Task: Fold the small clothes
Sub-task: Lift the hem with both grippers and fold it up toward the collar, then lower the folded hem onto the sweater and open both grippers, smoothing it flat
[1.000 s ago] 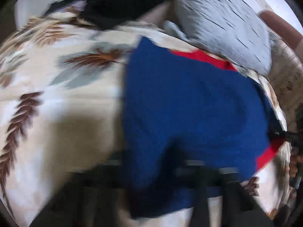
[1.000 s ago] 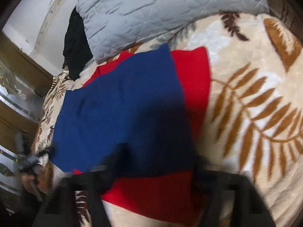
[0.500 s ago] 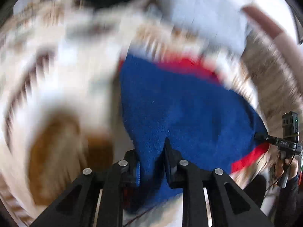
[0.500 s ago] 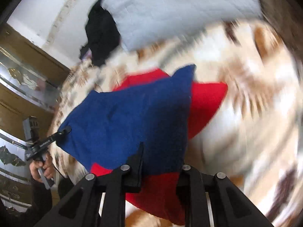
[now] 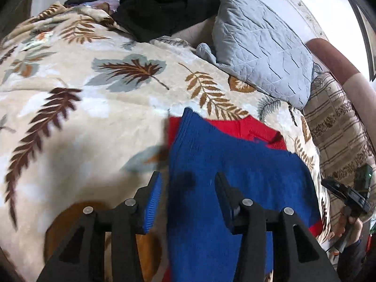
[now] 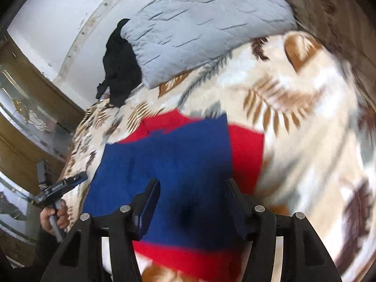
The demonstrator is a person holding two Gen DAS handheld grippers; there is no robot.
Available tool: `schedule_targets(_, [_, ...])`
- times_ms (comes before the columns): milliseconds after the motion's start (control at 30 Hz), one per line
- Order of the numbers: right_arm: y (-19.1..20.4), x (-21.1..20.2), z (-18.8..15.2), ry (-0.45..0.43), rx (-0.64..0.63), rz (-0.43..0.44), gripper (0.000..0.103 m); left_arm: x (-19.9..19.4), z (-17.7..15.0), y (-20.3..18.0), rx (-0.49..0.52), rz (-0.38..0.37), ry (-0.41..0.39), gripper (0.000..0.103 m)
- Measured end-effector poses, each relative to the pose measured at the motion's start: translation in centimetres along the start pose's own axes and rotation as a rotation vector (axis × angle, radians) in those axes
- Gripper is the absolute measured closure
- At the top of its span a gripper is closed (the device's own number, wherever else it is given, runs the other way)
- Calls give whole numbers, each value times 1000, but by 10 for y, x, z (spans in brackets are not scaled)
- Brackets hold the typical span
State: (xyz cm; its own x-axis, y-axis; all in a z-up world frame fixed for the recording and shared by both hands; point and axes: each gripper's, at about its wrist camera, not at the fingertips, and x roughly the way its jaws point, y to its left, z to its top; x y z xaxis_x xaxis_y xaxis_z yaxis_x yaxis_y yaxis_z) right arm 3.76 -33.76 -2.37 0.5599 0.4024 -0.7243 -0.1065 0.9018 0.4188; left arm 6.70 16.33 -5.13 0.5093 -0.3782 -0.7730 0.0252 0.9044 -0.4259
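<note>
Two grippers: left gripper (image 5: 188, 199) and right gripper (image 6: 192, 202), both above the bed, jaws just been opening.
Left jaws: parted about halfway, gripping nothing; blue cloth lies below the gap, clear of the pads.
Right jaws: parted a little wider, also empty; blue cloth shows between and beneath them, not pressed.
Garment: blue knitted ribbed garment (image 5: 235, 176) lies flat on a red knitted garment (image 5: 249, 129), on the cream leaf-patterned fleece blanket (image 5: 94, 117).
Edges: in the left view the blue piece's left edge runs straight from 12 towards 6 o'clock; red shows past it at 12 and 4 o'clock. In the right view red borders it at 3 and 6 o'clock.
Open room: bare blanket spreads towards 9 and 10 o'clock in the left view, towards 2 and 3 o'clock in the right.
Limits: grey quilted pillow (image 5: 263, 47) at 1 o'clock; black heaped clothing (image 5: 164, 2) at 12.
</note>
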Motion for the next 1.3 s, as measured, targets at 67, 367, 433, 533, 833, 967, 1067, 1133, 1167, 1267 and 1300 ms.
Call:
schedule_targets(67, [-1, 21, 19, 9, -3, -32, 42, 14, 9, -3, 12, 4, 4, 56])
schedule_targets(367, [-11, 67, 37, 112, -25, -125, 77, 59, 28, -4, 30, 49, 20, 57])
schedule_targets(433, [-7, 68, 38, 122, -57, -150, 90, 63, 31, -9, 63, 86, 22, 86])
schedule_targets(533, [4, 72, 39, 137, -110, -189, 93, 58, 33, -11, 70, 123, 11, 96])
schedule_targets(833, [44, 11, 44, -33, -195, -198, 94, -10, 34, -48, 205, 113, -170, 97])
schedule_targets(967, [46, -27, 38, -140, -198, -227, 94, -6, 38, -56, 225, 103, -202, 97])
schedule_targets(1067, [26, -8, 40, -104, -151, -234, 92, 40, 43, -41, 167, 171, -94, 94])
schedule_targets(1133, [-1, 34, 38, 15, -101, -254, 91, 78, 40, -26, 115, 212, 40, 94])
schedule_targets(1167, [-12, 47, 33, 52, -65, -274, 91, 81, 37, -23, 108, 213, 44, 92])
schedule_targets(1267, [-29, 50, 15, 69, 34, -236, 87, 57, 34, -25, 101, 181, -7, 58])
schedule_targets(1300, [-26, 44, 12, 58, 24, -243, 80, 44, 34, -26, 97, 170, -32, 54])
